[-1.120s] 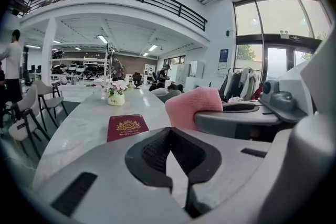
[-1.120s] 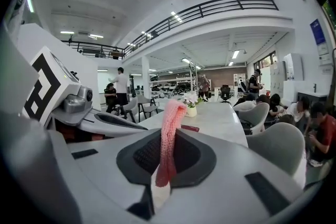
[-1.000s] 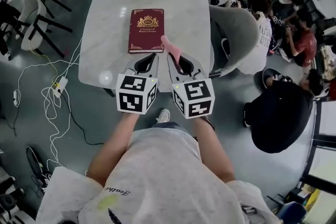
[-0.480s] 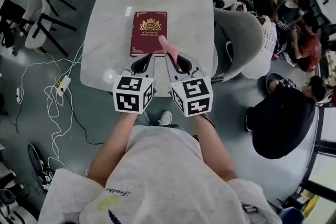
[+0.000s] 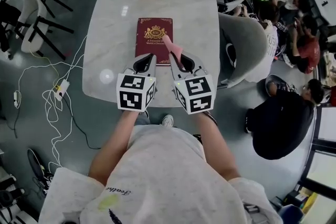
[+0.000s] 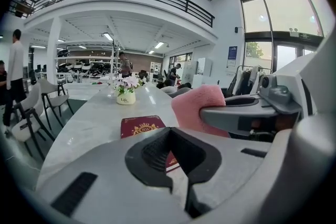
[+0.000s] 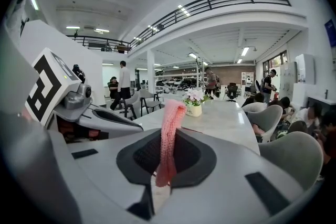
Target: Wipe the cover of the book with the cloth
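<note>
Near you, at lower centre, your right gripper (image 5: 180,64) is clamped on the pink knitted cloth (image 5: 172,46); your left gripper (image 5: 144,64) beside it is closed, empty. Lower the cloth flat onto the dark red gold-crested book (image 5: 152,33) just beyond, mid-frame on the grey marble table (image 5: 105,34), pressing lightly

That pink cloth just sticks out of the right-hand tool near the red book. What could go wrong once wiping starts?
The right gripper pinches the pink cloth by a narrow fold, so it might slip out or bunch up under pressure. The book lies loose on the smooth table, and the left gripper is shut, not holding it, so a stroke may slide the book rather than clean it.
</note>
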Demonstrator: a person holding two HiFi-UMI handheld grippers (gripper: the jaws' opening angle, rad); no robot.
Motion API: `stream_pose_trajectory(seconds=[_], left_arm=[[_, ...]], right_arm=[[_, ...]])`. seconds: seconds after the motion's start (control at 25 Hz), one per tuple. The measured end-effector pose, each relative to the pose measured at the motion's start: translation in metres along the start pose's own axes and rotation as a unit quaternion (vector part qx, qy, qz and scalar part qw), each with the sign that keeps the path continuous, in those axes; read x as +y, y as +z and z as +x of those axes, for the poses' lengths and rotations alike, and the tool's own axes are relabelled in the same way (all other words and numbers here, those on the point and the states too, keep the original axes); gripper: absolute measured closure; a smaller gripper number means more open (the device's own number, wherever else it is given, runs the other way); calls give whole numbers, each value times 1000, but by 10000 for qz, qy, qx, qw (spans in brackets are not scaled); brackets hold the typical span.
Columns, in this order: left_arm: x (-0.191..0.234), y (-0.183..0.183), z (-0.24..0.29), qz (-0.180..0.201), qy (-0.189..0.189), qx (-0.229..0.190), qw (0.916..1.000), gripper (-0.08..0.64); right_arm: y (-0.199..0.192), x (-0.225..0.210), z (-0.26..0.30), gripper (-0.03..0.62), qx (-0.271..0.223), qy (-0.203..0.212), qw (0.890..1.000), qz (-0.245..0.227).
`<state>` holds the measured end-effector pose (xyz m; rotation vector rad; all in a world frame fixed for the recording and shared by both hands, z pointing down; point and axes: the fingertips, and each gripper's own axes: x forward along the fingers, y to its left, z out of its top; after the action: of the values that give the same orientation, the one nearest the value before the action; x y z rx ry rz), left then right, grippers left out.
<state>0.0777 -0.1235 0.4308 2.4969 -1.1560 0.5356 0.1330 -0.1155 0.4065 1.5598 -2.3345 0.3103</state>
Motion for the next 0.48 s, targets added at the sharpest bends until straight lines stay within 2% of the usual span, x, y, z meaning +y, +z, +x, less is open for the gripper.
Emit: stream_pose_trajectory(seconds=[0.48], left_arm=[[41, 9, 41, 185, -354, 102, 9991, 554]], right_arm=[[11, -18, 64, 571, 255, -255, 9987, -359]])
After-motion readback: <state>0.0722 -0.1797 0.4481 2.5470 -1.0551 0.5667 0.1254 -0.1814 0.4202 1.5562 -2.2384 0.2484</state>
